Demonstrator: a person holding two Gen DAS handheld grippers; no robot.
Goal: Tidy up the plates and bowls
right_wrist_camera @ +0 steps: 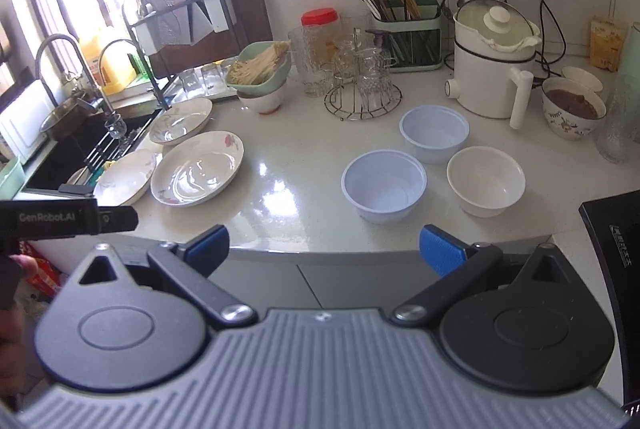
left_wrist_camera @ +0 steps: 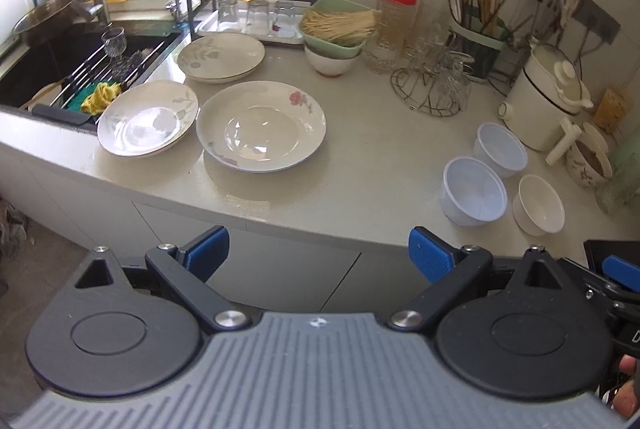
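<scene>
Plates and bowls lie scattered across a pale stone worktop [left_wrist_camera: 360, 165] as we hold both tools back at its near edge, nothing yet gathered. On the left, by the sink [left_wrist_camera: 60, 65], sit three shallow cream plates: a large one with pink flowers [left_wrist_camera: 261, 127], a smaller one with a grey leaf print [left_wrist_camera: 147, 117] just beside it and overhanging the sink edge, and a third leaf-print plate [left_wrist_camera: 221, 57] farther back, which may be two stacked, though we cannot tell. On the right stand three bowls close together: two pale blue plastic bowls [right_wrist_camera: 384, 185] [right_wrist_camera: 434, 133] and one plain white ceramic bowl [right_wrist_camera: 485, 180].

Our left gripper [left_wrist_camera: 319, 253] and right gripper [right_wrist_camera: 324, 249] both hover short of the worktop, fingers spread wide and holding nothing.

We judge the work to be at its start, with each tool facing its own group. To stack well, we would take a smaller plate by its rim, the fingers pinching only the raised lip, lift it level and set it centred on the flowered plate. The glazed rims look slippery, so a firm, square pinch matters. The plastic bowls look light and should nest one inside the other; the ceramic bowl is likely heavier and better kept beneath or apart.
</scene>
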